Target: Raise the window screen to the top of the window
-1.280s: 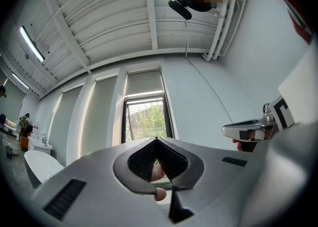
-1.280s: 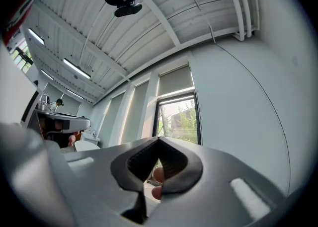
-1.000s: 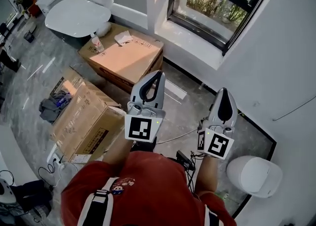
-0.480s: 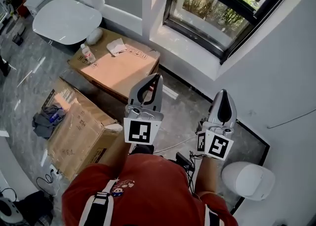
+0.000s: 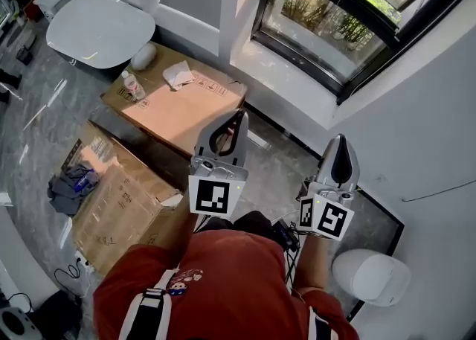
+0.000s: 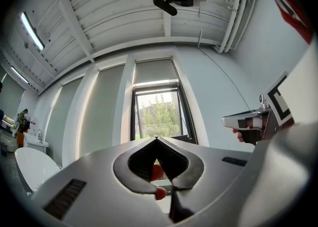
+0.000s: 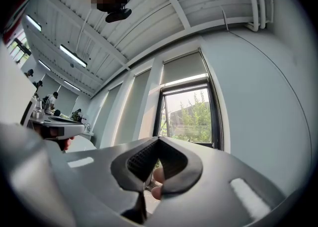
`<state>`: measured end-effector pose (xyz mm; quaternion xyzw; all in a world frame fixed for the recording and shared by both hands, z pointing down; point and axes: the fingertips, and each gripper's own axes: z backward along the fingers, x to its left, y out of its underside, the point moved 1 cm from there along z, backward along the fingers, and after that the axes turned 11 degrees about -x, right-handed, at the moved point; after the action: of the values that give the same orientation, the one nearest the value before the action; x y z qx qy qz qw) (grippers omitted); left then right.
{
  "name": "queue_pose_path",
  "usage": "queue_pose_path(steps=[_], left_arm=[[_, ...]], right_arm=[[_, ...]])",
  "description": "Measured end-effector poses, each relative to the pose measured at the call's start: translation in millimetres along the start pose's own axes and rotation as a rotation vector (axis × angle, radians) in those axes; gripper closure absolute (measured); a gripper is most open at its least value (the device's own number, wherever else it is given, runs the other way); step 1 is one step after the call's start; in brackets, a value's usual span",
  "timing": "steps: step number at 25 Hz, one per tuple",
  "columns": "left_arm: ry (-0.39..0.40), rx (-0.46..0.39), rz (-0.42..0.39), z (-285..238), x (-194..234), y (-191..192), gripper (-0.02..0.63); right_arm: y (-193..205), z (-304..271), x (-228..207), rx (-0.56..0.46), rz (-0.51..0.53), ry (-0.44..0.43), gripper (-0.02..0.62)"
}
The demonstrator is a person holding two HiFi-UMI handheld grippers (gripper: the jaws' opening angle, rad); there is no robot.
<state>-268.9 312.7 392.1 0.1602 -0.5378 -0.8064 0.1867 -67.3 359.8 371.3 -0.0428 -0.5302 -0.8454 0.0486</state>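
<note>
Grey window screen (image 6: pixel 152 72) covers the upper part of the window (image 5: pixel 327 22) opening. Below its lower edge are bare glass and trees. It sits centre frame in both gripper views. In the head view the black-framed window is upper right, well apart from both grippers. Can't tell if the lower edge has a tab or cord, too small.

Left gripper (image 5: pixel 238 117): jaws pressed together, nothing between them. Right gripper (image 5: pixel 339 143): same, closed and empty. Both point toward the window, tipped slightly up.

My read is that this is the approach and nothing has been grabbed yet. To do it well:
- get up to the sill first
- open the jaws before reaching the screen's bottom edge
- pinch near the middle, or one gripper per side so it doesn't skew
- push straight up along the frame and release only at the top

Mind the cardboard box (image 5: pixel 178 100) left of centre and the toilet (image 5: pixel 370 275) at lower right.

Writing: both the cardboard box and the second box (image 5: pixel 119 197) carry print, but it's too small to read. The bottle (image 5: pixel 134 85) label is unreadable. The cube markers are black-and-white patterns, no text.
</note>
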Motion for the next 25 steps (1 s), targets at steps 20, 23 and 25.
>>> queue_pose_path(steps=[20, 23, 25], left_arm=[[0.062, -0.005, -0.037, -142, -4, 61, 0.601], [0.069, -0.005, -0.043, -178, -13, 71, 0.601], [0.071, -0.012, -0.034, -203, -20, 75, 0.601]], right_arm=[[71, -111, -67, -0.042, -0.006, 0.068, 0.585], [85, -134, -92, -0.041, -0.003, 0.081, 0.584], [94, -149, -110, -0.043, -0.003, 0.090, 0.584]])
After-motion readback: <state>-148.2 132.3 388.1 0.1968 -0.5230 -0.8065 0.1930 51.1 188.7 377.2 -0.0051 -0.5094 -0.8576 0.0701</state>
